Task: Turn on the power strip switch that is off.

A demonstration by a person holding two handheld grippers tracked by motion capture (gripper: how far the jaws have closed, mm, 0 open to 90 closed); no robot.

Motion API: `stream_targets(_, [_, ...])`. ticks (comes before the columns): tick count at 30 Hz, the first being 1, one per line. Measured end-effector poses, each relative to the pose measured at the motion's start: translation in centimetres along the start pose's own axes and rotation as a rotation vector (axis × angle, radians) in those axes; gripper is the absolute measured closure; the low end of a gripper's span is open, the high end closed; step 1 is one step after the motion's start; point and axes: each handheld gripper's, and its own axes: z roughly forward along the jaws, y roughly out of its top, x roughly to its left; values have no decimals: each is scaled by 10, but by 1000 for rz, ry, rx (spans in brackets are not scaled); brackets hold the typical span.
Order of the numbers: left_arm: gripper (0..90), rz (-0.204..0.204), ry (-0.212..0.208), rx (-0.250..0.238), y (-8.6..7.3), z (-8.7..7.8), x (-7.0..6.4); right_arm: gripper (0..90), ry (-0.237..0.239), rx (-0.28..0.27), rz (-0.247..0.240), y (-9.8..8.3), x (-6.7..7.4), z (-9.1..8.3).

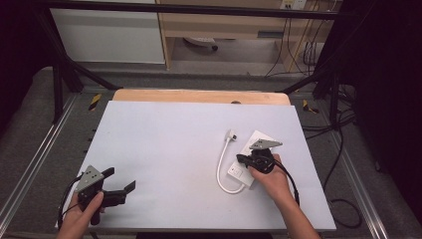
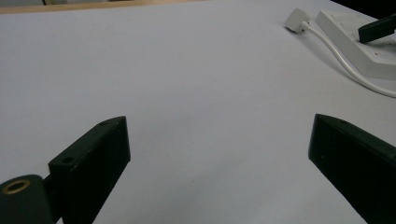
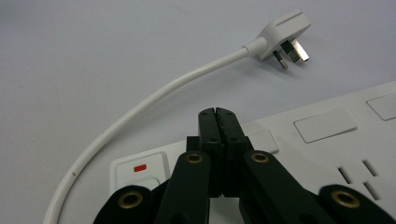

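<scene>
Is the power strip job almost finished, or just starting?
Just starting, it seems. The right gripper, jaws shut, sits over the white power strip near its rocker switch. The plug lies loose on the table. The left gripper waits open, apart.

Item: a white power strip [image 1: 251,158] with a short white cable [image 1: 220,167] and a three-pin plug [image 1: 231,134].
Pose: strip lay flat; cable curved in a loop; plug lay unplugged.
Place: right part of the pale tabletop [image 1: 164,149].
Detail: red-marked switch [image 3: 140,168] at the strip's cable end.
</scene>
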Motion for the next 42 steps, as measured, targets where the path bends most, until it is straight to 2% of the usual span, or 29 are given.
stream_targets(20, [57,2,1,2,0,0,0,900,-12,-51,24,4,-1,-2])
stream_targets(30, [57,3,-1,4,0,0,0,876,-23,-53,22,5,-1,-2])
stream_targets(42, [57,5,-6,9,-1,1,0,793,-23,-76,44,7,-1,-5])
